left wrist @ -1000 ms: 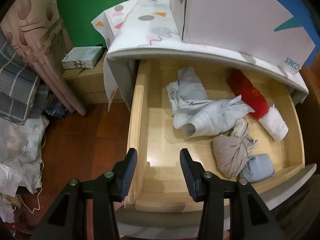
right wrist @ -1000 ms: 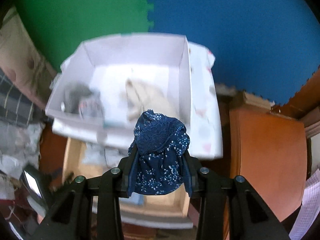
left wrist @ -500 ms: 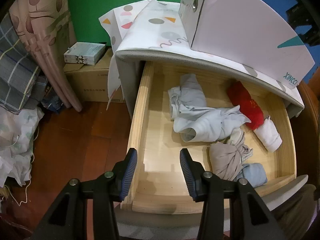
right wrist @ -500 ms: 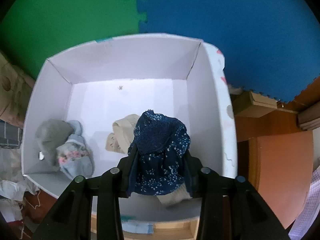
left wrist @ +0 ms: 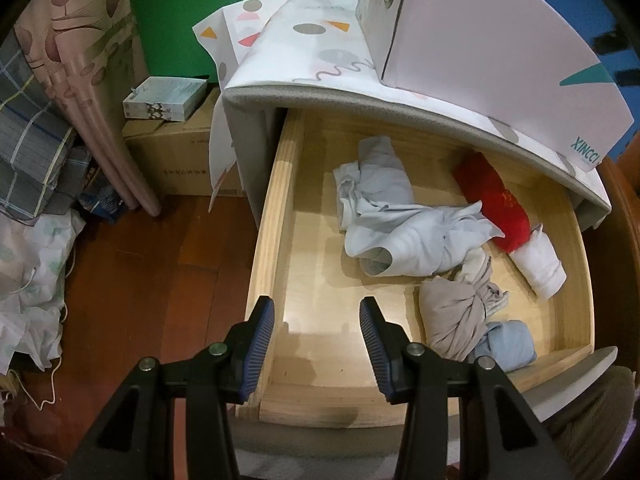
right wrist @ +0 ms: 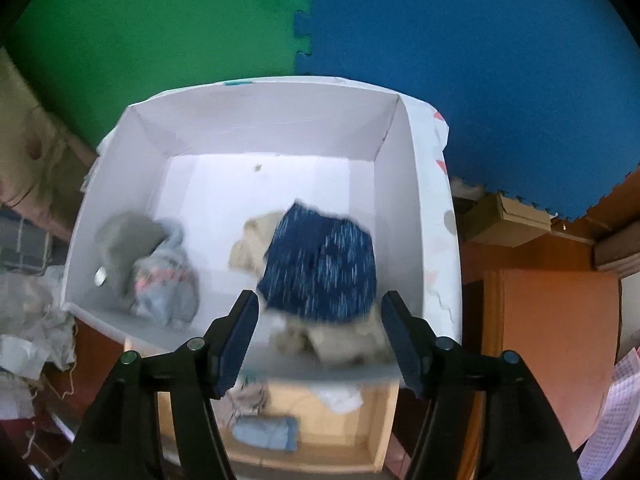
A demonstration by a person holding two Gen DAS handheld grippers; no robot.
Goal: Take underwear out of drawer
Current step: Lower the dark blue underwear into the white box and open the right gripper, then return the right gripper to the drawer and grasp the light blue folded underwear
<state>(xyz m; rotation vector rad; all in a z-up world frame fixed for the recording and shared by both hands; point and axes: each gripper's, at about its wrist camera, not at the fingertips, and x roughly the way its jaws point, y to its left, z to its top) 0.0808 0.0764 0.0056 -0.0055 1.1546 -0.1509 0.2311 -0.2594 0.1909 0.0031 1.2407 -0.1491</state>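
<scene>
The wooden drawer (left wrist: 276, 216) stands open and holds several rolled garments: a pale grey bundle (left wrist: 404, 236), a red roll (left wrist: 496, 208), a white roll (left wrist: 540, 264), a beige knot (left wrist: 456, 316) and a light blue roll (left wrist: 508, 346). My left gripper (left wrist: 316, 336) is open and empty above the drawer's front left corner. My right gripper (right wrist: 320, 336) is open above the white box (right wrist: 416, 208). The dark blue patterned underwear (right wrist: 324, 268) is blurred, loose in the box on a beige garment (right wrist: 256, 248).
The white box (left wrist: 472, 40) stands on the cabinet top (left wrist: 304, 36) above the drawer. A grey garment and a pale patterned one (right wrist: 160, 276) lie at the box's left. Cardboard boxes (left wrist: 176, 152), a curtain (left wrist: 80, 80) and bags (left wrist: 28, 264) stand left on the wooden floor.
My right gripper has opened and let go of the dark blue underwear, which has dropped into the white box. The left gripper has barely moved.
</scene>
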